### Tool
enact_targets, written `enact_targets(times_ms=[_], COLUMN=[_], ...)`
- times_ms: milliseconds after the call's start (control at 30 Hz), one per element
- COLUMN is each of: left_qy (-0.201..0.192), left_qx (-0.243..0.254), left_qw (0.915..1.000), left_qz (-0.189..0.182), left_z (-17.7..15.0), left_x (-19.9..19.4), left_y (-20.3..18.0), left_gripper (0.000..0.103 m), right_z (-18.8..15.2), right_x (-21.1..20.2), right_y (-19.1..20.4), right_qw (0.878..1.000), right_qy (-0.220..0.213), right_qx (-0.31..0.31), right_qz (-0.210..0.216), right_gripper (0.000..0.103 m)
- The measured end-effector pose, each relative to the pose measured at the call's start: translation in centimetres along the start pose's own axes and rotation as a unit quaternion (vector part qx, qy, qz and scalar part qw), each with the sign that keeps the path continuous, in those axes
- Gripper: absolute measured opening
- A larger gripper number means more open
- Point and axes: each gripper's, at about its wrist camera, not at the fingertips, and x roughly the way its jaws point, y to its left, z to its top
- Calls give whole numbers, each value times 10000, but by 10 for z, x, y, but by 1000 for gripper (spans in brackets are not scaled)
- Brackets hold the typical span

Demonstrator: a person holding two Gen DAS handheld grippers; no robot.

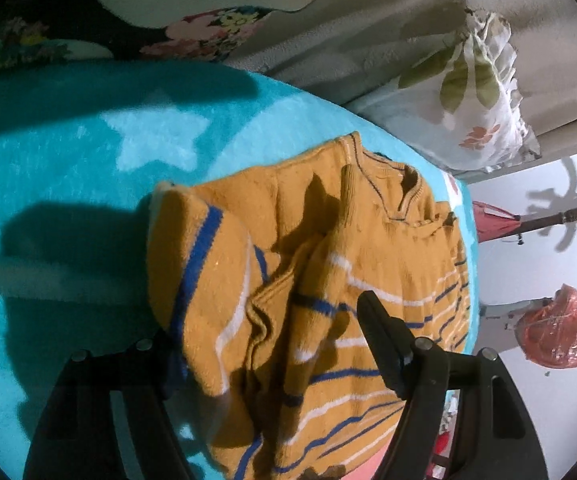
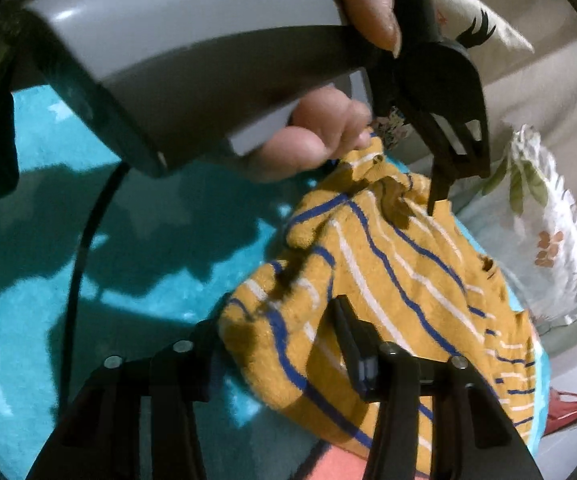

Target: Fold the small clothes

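Observation:
A small mustard-yellow knit sweater (image 1: 320, 264) with blue and white stripes lies bunched on a turquoise star-patterned blanket (image 1: 88, 168). My left gripper (image 1: 272, 336) has its jaws on either side of a raised fold of the sweater; its left finger is hidden behind the cloth. In the right wrist view the sweater (image 2: 388, 280) is lifted and draped. My right gripper (image 2: 280, 332) straddles its lower folded edge, right finger (image 2: 352, 344) on top. The left gripper (image 2: 440, 184), held by a hand, pinches the sweater's far edge.
A ruffled floral pillow (image 1: 476, 96) lies at the back right on a beige sheet (image 1: 348, 32). A red plastic bag (image 1: 556, 328) and a red item sit on the floor to the right. A black cable (image 2: 84, 248) hangs at the left.

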Motion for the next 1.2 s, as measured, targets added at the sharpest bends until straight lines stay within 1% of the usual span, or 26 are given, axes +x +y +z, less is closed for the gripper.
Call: enact_targets(times_ms=[33,67,100,133,167,333,433,533,667,767,800,833,900,967,1067,1100,1167,1200], left_qy=[8,24,74,119,76,-168,-354,-542,-709,-730,-687,-647,-506,-343,-163,-89,-29,-39], left_qx=[43,103,142,136,94,22,-83,-174,-173,-12,69,108,220,337,502,512,452,405], left_qw=[9999,9996,9992,9991,9992,9986,9978,9968,9962,9965,9968,9971,9977,9980,9969,9970,9982,9988], left_qz=[129,267,363,390,379,500,553,565,469,418,398,386,382,417,590,567,396,255], left_z=[1,2,3,4,5,2,-1,-1,5,9,11,12,14,13,10,9,6,4], left_x=[1,2,4,5,4,-10,-17,-19,-14,5,20,30,61,97,139,152,161,161], left_y=[-3,-5,-6,-6,-6,-19,-37,-62,-113,-162,-183,-195,-225,-253,-279,-284,-288,-290], left_gripper=[70,48,28,27,24,22,22,22,22,22,22,22,22,22,22,22,24,29], right_z=[0,1,1,1,1,-3,-11,-25,-51,-81,-94,-103,-128,-155,-191,-201,-218,-223], right_x=[0,1,0,-1,-4,-28,-44,-61,-79,-88,-90,-90,-89,-83,-69,-62,-49,-44], right_y=[0,-1,-5,-9,-15,-42,-62,-90,-151,-199,-216,-227,-251,-274,-301,-307,-319,-323], right_qw=[10000,10000,9999,9998,9994,9970,9948,9917,9856,9797,9778,9768,9745,9705,9601,9563,9463,9423], right_qy=[46,87,75,73,65,-222,-417,-623,-807,-854,-841,-822,-721,-522,-178,-65,124,184], right_qx=[0,3,91,179,291,576,707,878,1248,1610,1737,1811,2001,2251,2663,2764,2992,3064], right_qz=[35,9,57,108,181,474,599,708,810,837,813,792,711,693,840,953,1218,1336], right_gripper=[21,19,14,12,12,11,11,11,11,11,11,11,11,11,11,11,11,12])
